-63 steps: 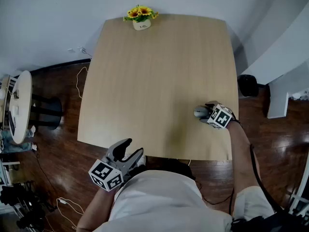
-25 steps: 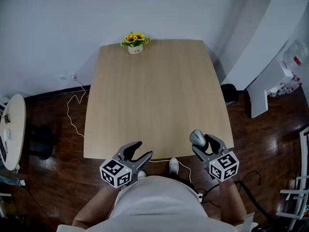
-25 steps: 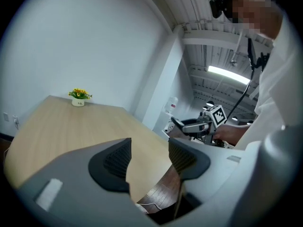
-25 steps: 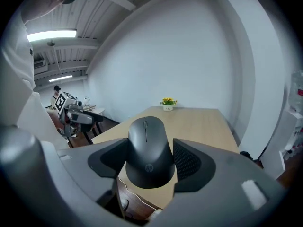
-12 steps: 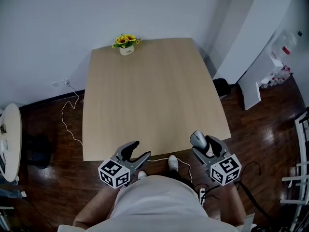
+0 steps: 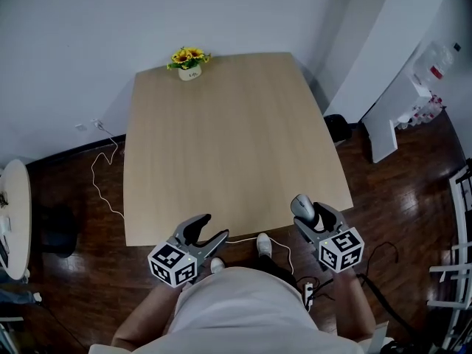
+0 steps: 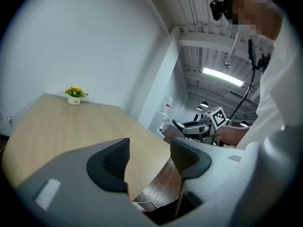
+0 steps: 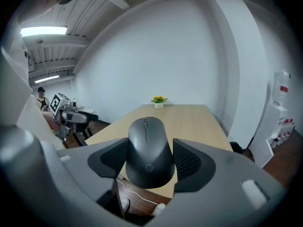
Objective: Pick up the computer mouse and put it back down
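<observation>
Desk (image 6: 221, 139): pale wood, bare top. Left claw (image 6: 209, 228): jaws apart, nothing between them, just off the desk's near edge. Right claw (image 6: 313, 220): closed tight on the dark computer mouse (image 6: 302, 206), held off the surface at the near right corner. Flower pot (image 6: 189, 72): far edge.

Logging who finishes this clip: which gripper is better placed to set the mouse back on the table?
Right. The right gripper is shut on the mouse at the table's near edge. The left gripper is open, empty and short of the table.
</observation>
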`<state>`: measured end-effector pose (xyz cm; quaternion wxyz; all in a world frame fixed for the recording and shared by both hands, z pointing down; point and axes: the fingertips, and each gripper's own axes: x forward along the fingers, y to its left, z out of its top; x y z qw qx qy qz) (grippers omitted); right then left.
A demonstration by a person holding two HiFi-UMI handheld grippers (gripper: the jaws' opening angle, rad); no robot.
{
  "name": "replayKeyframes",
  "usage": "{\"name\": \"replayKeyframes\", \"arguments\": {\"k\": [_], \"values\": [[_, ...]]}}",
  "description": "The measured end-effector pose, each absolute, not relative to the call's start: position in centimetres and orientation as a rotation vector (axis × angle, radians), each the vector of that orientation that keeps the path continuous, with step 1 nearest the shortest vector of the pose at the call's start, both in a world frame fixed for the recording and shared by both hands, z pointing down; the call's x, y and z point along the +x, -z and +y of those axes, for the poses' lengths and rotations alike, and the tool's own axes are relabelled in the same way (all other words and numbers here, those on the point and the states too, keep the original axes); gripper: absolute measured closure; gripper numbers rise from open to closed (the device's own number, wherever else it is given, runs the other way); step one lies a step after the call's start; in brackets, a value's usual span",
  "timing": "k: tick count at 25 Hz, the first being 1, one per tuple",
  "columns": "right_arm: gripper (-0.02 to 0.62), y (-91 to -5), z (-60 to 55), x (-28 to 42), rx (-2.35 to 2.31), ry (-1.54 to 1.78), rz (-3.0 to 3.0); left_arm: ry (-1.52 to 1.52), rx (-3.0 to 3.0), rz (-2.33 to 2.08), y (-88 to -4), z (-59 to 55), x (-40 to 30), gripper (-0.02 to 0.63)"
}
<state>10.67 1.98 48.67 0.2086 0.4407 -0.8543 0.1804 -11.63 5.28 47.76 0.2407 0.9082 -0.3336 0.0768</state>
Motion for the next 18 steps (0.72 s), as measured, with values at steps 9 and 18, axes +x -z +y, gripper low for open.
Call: {"name": "replayKeyframes", "arguments": {"k": [9,18], "values": [[0.296,-62.0,-11.4,12.7,1.221,-0.724,-2.175,-0.245,2.348,-1.108,-48.9,4.9,-13.4,0.365],[0.295,-73.7,-18.3,13.9,1.144,-0.73,-1.96,-0.241,2.198,-1.295,-48.8,4.2,-13.2,0.365]]}}
